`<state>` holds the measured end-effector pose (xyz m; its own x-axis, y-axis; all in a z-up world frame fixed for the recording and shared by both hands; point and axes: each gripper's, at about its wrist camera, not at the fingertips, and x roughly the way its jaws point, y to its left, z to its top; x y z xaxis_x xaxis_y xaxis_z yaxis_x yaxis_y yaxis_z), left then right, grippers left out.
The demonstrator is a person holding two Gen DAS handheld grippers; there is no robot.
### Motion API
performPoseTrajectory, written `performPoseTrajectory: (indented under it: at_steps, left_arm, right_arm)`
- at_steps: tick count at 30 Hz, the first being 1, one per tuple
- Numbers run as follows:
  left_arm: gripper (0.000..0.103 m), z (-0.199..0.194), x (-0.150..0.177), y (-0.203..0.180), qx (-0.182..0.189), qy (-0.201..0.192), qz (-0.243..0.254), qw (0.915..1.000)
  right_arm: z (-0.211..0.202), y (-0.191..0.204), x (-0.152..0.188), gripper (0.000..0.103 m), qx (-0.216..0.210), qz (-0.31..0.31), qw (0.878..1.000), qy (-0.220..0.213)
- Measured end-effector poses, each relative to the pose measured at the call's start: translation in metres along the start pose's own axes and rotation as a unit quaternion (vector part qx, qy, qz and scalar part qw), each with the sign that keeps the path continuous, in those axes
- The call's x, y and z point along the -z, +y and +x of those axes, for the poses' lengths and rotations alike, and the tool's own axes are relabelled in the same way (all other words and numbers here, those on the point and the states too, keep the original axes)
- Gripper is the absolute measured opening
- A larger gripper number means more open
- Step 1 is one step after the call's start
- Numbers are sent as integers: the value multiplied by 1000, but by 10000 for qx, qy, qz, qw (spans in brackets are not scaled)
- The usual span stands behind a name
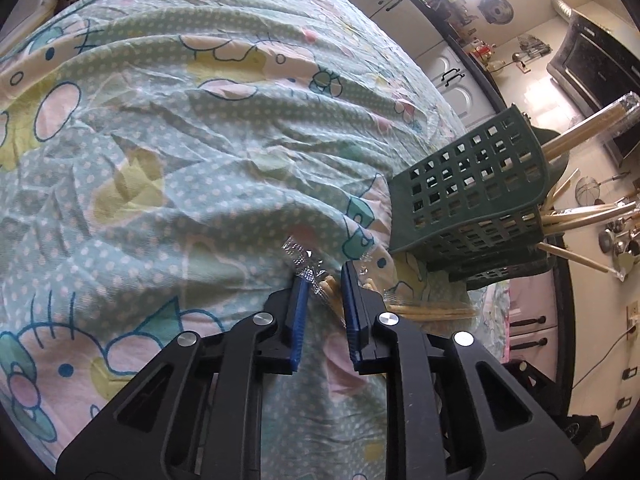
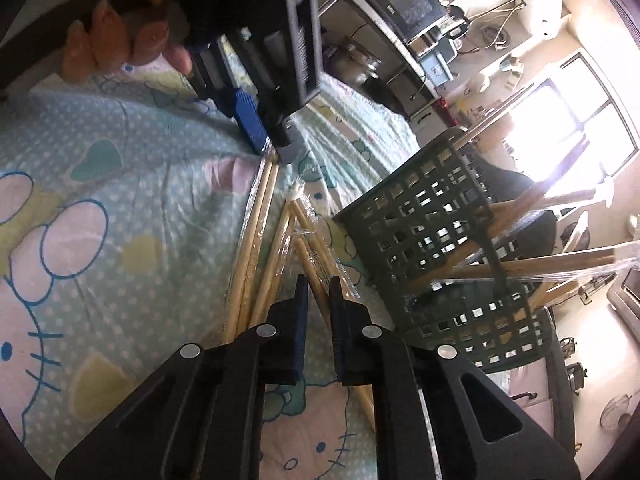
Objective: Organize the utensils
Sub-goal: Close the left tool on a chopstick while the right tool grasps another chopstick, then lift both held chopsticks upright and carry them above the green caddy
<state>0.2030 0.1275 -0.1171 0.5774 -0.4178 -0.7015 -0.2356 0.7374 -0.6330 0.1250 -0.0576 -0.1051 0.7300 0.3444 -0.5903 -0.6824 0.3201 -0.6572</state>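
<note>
Straddling a wrapped chopstick pair [image 1: 334,292] beside the green basket [image 1: 472,196], left tool [image 1: 325,280] part-open, right tool [image 2: 319,286] narrowly open astride another pair [image 2: 316,264], cloth-covered surface [image 1: 160,160] wide open beyond.

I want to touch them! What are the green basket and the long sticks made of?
The green basket looks like hard moulded plastic: one even dull green, with neat square holes. The long sticks look like pale bamboo or wood; I can't tell which. Each pair sits in a thin clear wrapper, probably plastic film, because it crinkles and glints.
</note>
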Motion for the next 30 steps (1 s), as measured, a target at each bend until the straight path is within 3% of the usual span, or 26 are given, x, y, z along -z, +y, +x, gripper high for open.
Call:
performPoseTrajectory:
  at_steps: [10,20,30]
  left_arm:
    - [5,-16,0,2,323,-173,-66,9993]
    - [4,-58,7,-36,511,-648,522,9952]
    - [3,-93,15,-90,859,-956,1170,9848]
  right_arm:
    - [-34,-19,7,10,210,540,9980,-241]
    - [-62,-50,5,9,407,1167,9911,-491]
    - [-91,-87,4,6,792,1716,9787,-795]
